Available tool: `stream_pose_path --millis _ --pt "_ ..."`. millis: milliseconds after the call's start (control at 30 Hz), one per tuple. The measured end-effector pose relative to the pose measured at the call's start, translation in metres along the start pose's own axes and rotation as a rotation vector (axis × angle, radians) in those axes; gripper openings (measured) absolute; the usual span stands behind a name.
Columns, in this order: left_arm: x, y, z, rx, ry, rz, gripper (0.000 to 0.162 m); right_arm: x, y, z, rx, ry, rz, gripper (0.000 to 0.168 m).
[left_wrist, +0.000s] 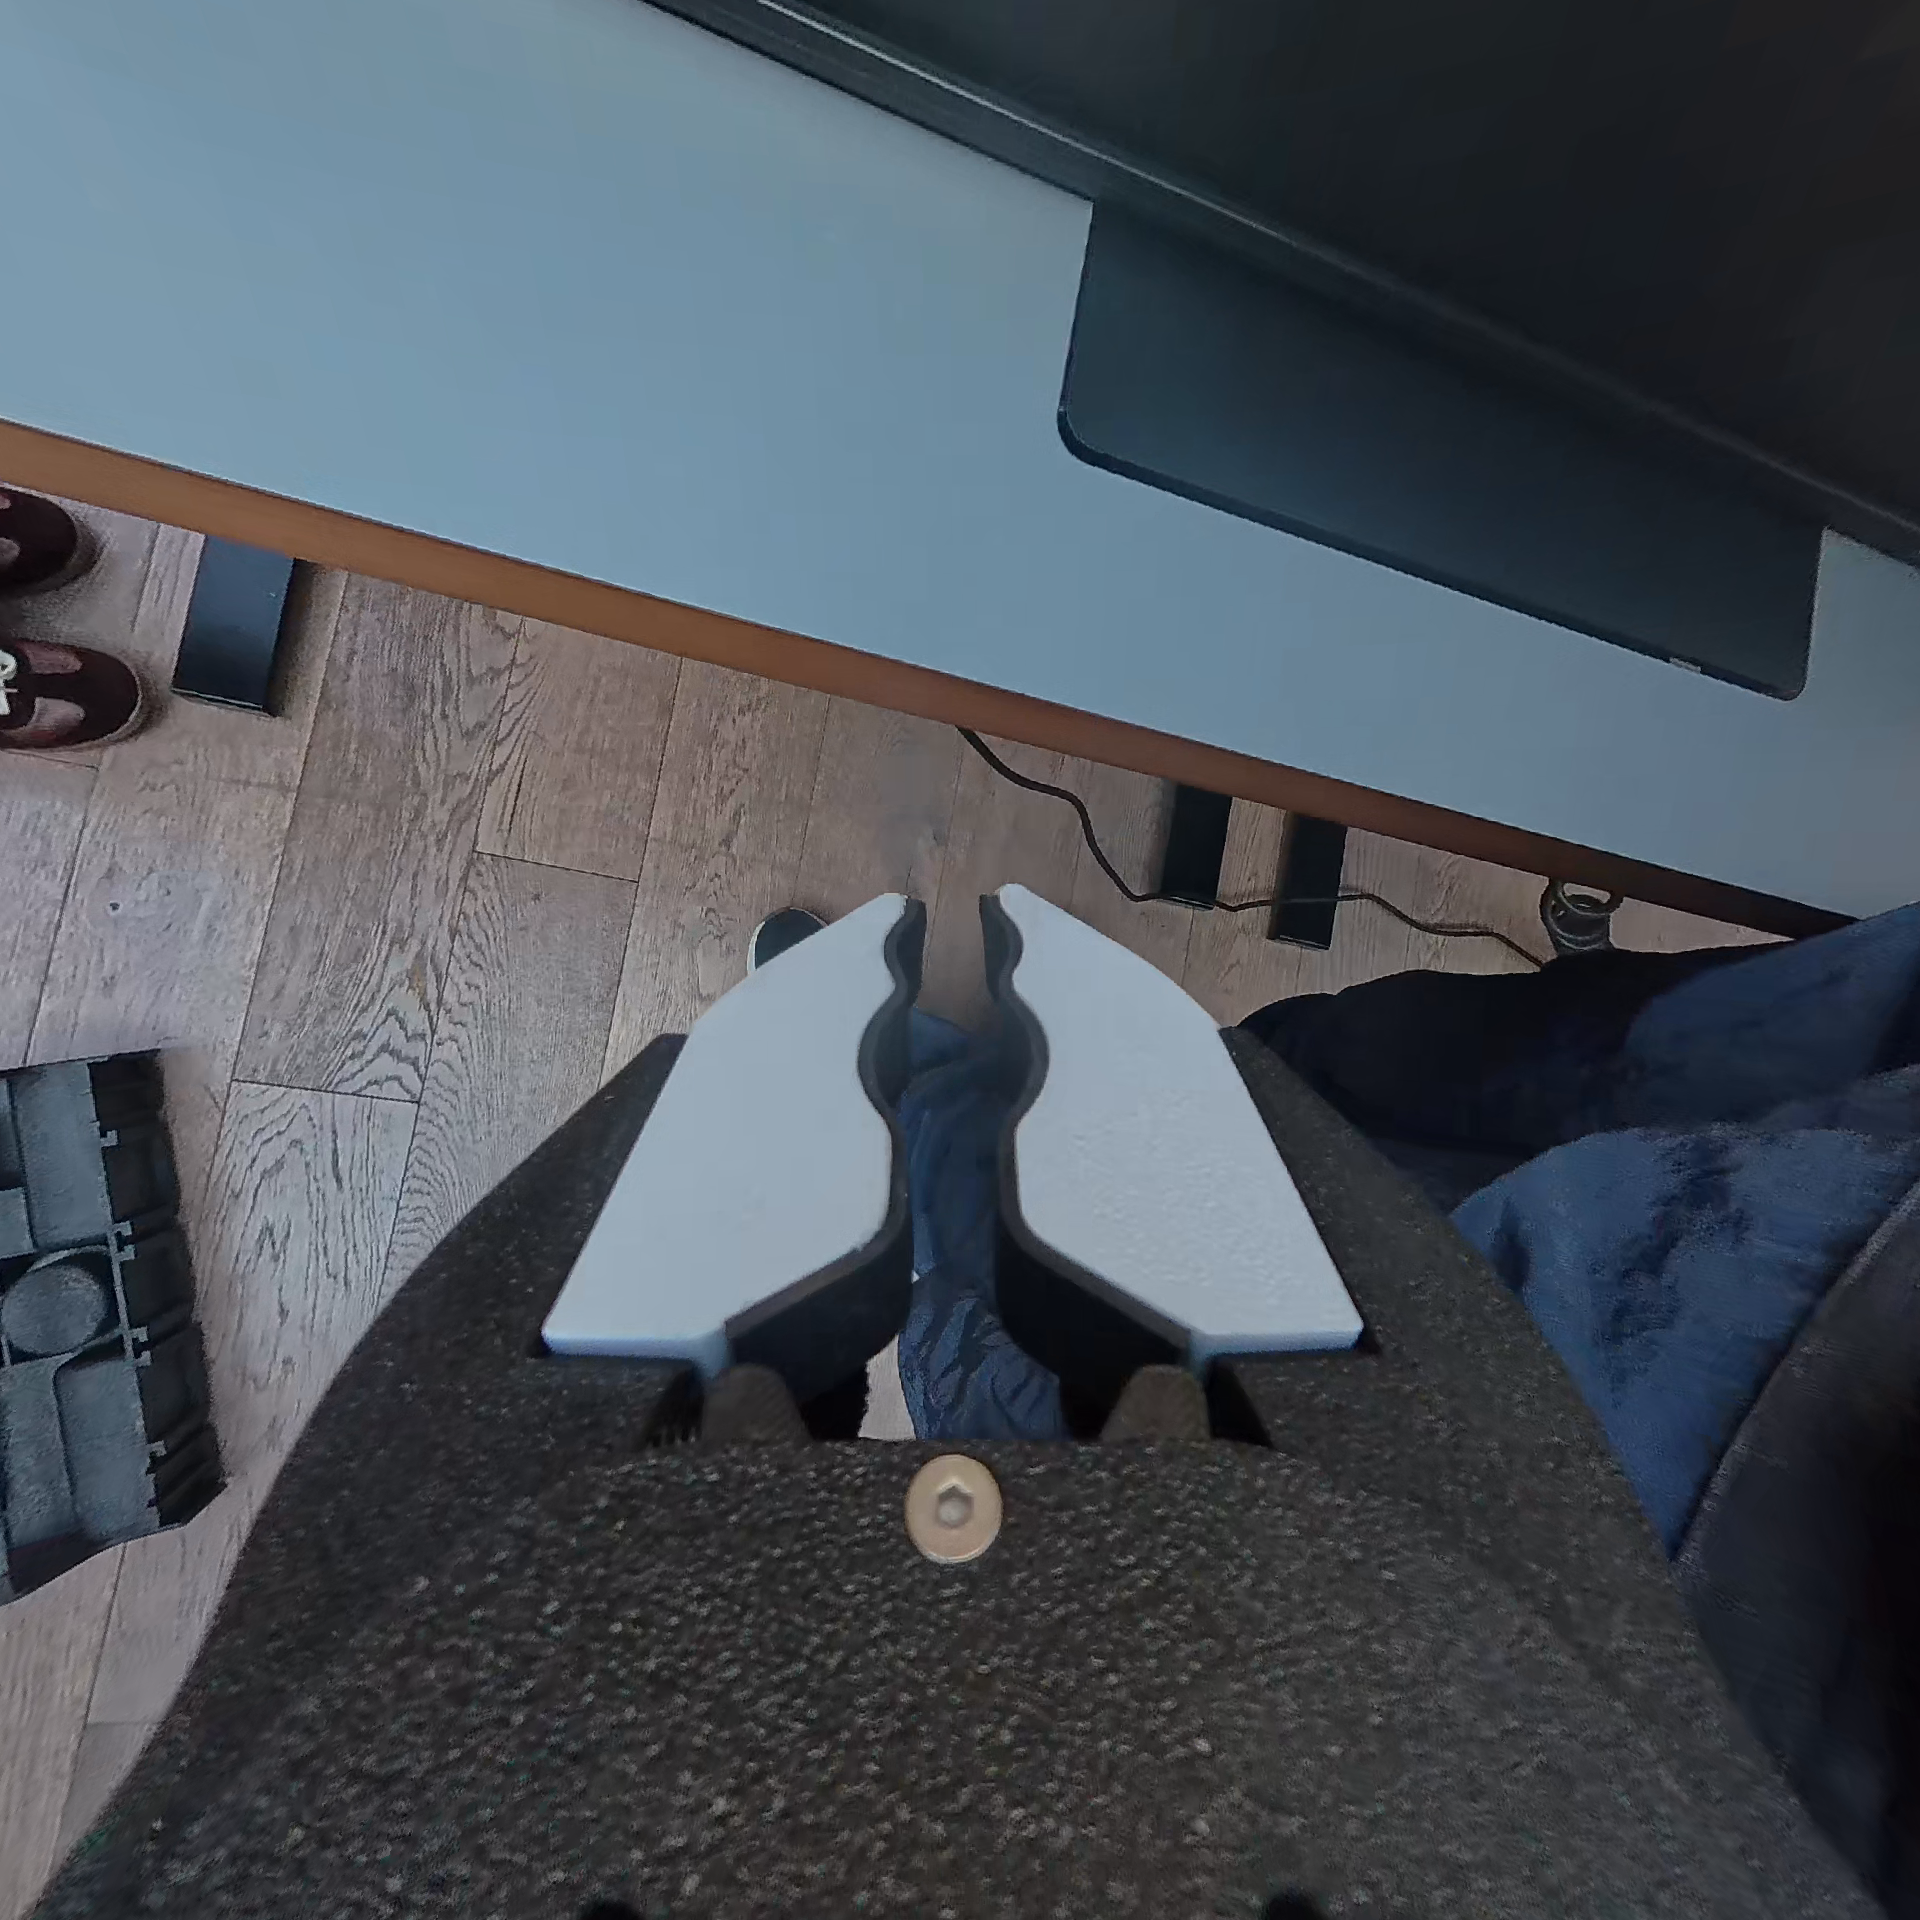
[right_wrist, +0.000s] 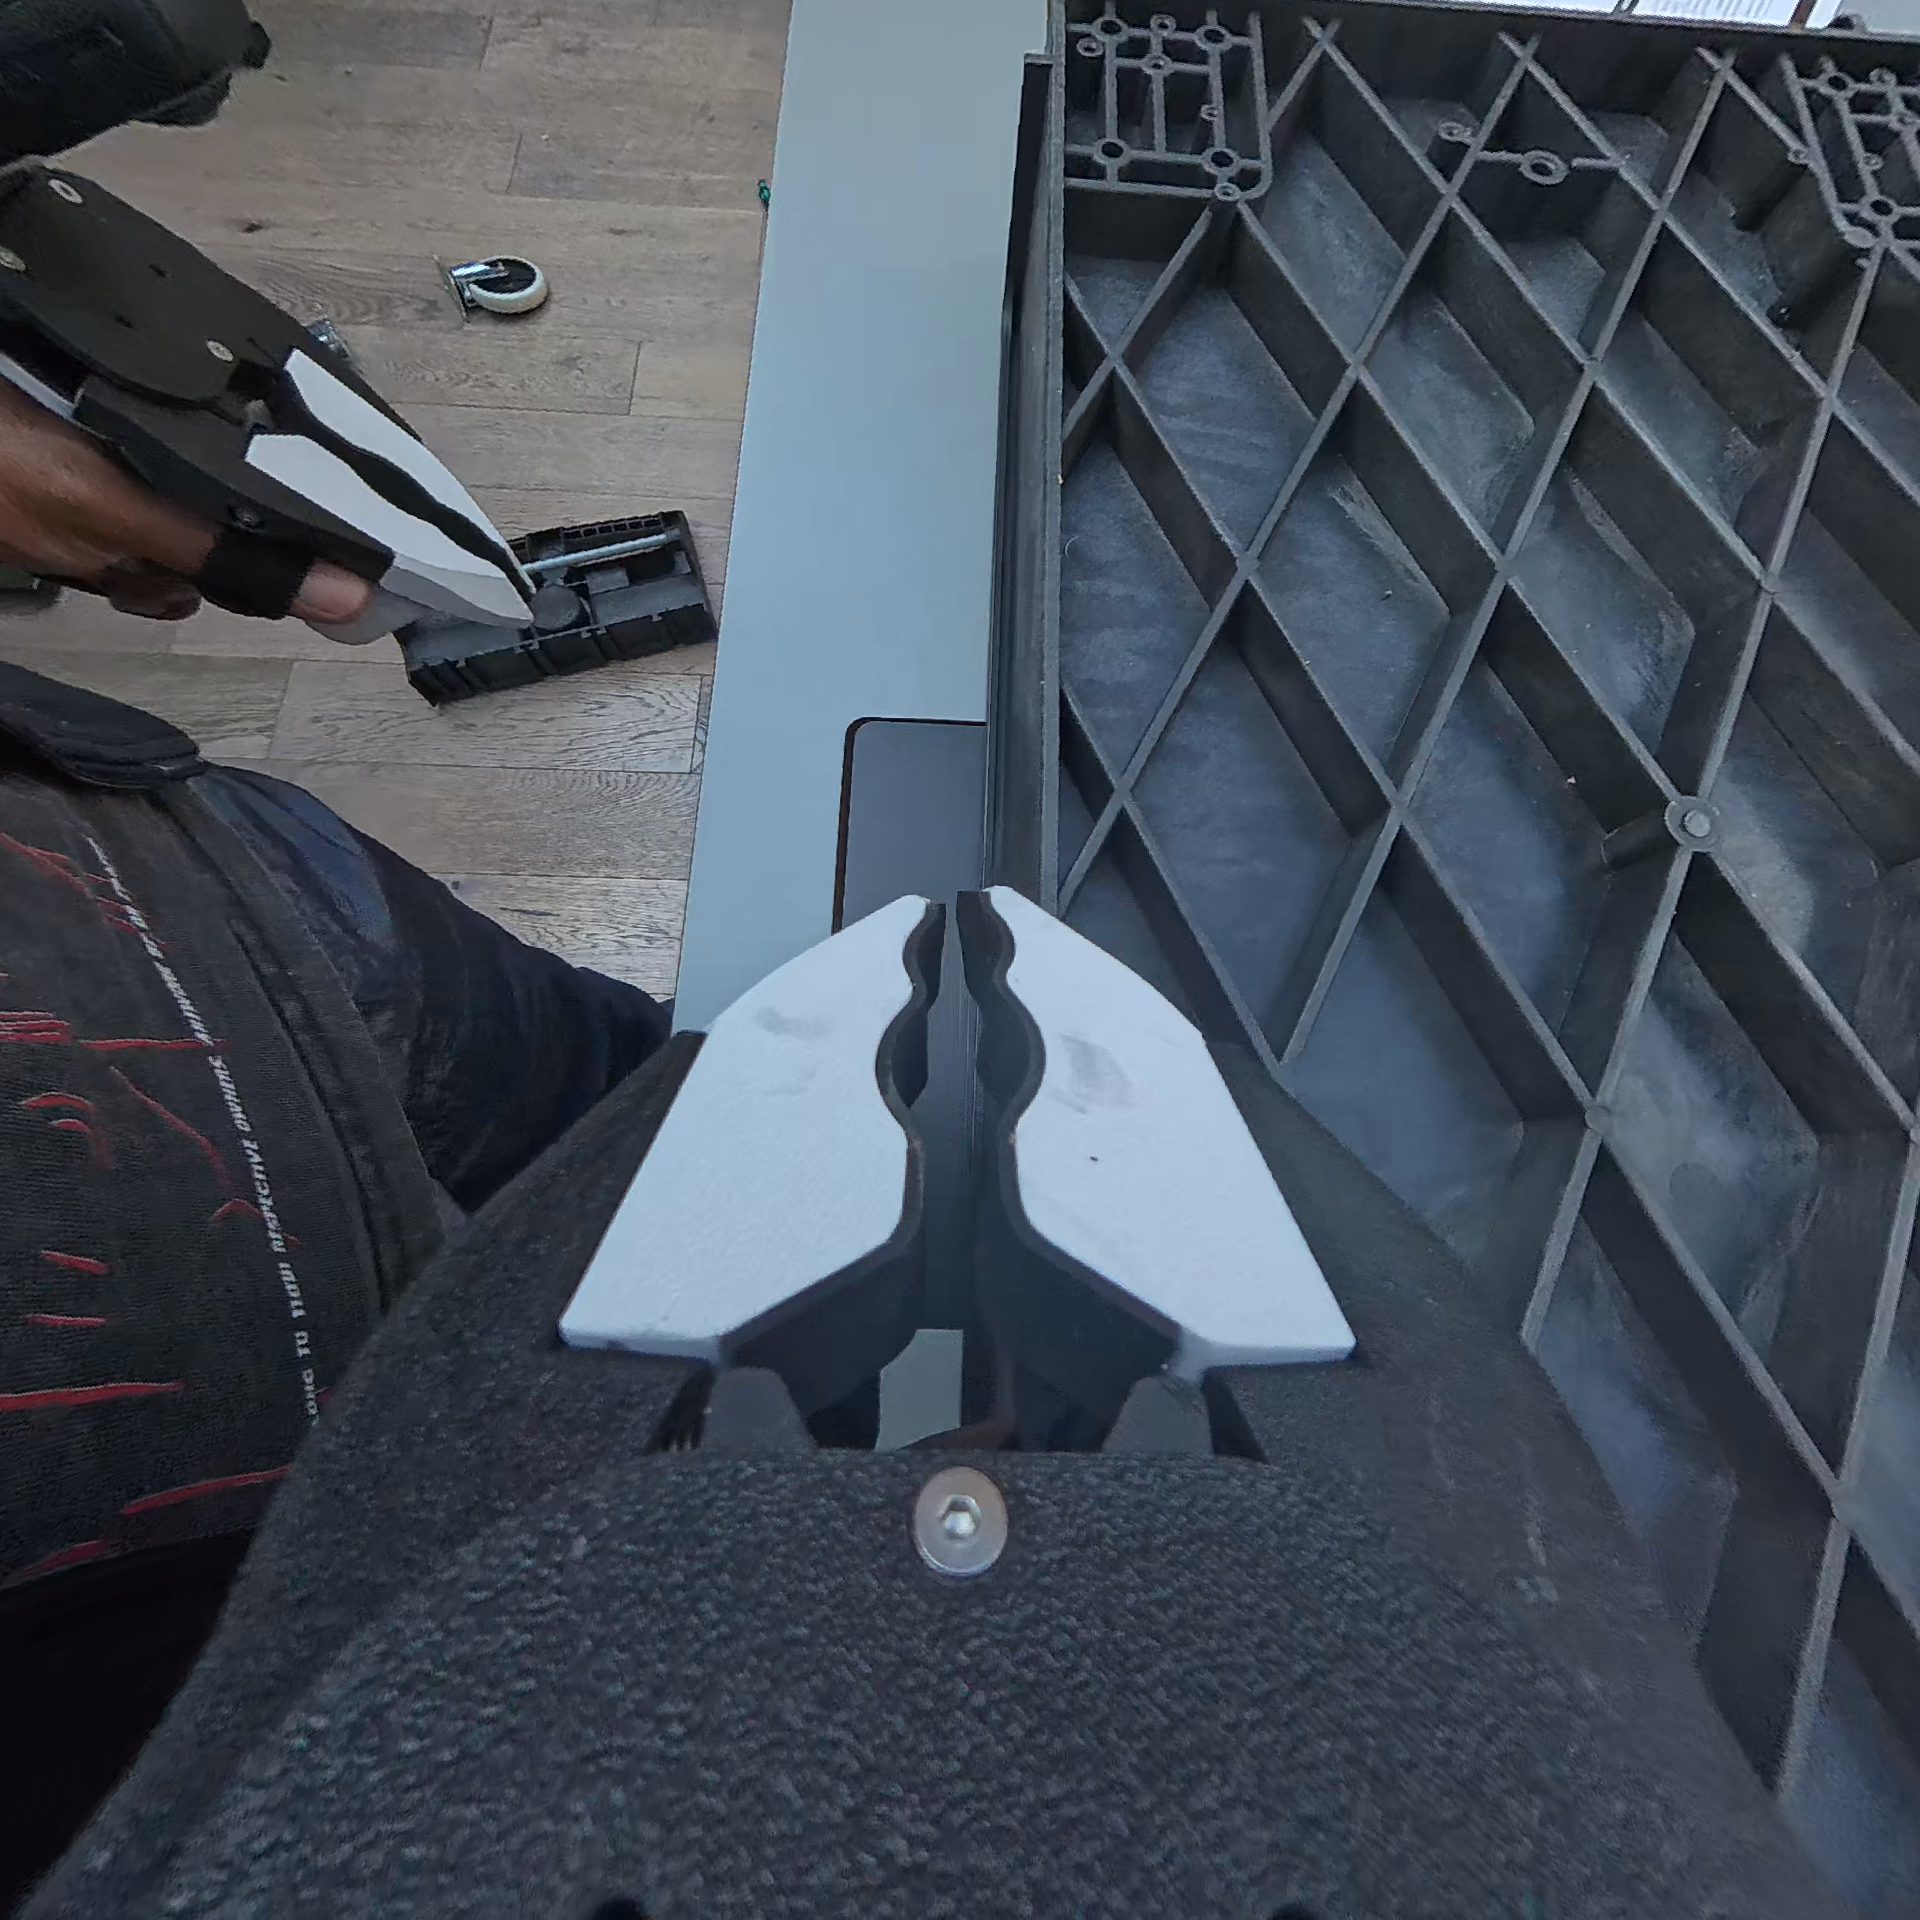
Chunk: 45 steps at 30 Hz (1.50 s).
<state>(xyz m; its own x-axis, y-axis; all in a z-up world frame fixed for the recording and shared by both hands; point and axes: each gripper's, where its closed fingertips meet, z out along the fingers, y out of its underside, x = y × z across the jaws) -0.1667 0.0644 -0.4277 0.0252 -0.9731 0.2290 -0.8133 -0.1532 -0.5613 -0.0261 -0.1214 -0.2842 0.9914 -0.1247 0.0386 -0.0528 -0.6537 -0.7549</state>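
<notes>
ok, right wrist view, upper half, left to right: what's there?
Left gripper in a gloved hand → loose caster wheel on the wood floor → black ribbed plastic block → pale grey tabletop strip → big black plastic panel with diamond ribbing.
</notes>
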Motion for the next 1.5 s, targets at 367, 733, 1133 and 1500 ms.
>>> stream_pose_path --millis 367,733,1133,1500 --pt "-0.024 0.027 -0.023 0.006 -0.038 -0.019 0.011 -0.024 -0.009 0.003 0.003 0.014 -0.011 0.004" --pt "-0.049 0.063 -0.052 -0.052 0.084 0.094 0.011 -0.079 -0.05 0.041 -0.007 0.043 0.024 0.004" --pt "-0.07 0.144 -0.078 -0.146 0.165 0.084 0.011 -0.141 -0.063 0.059 -0.033 0.055 0.031 0.004" --pt "-0.071 0.141 -0.078 -0.133 0.183 0.08 0.01 -0.154 -0.063 0.052 -0.036 0.067 0.038 0.004"
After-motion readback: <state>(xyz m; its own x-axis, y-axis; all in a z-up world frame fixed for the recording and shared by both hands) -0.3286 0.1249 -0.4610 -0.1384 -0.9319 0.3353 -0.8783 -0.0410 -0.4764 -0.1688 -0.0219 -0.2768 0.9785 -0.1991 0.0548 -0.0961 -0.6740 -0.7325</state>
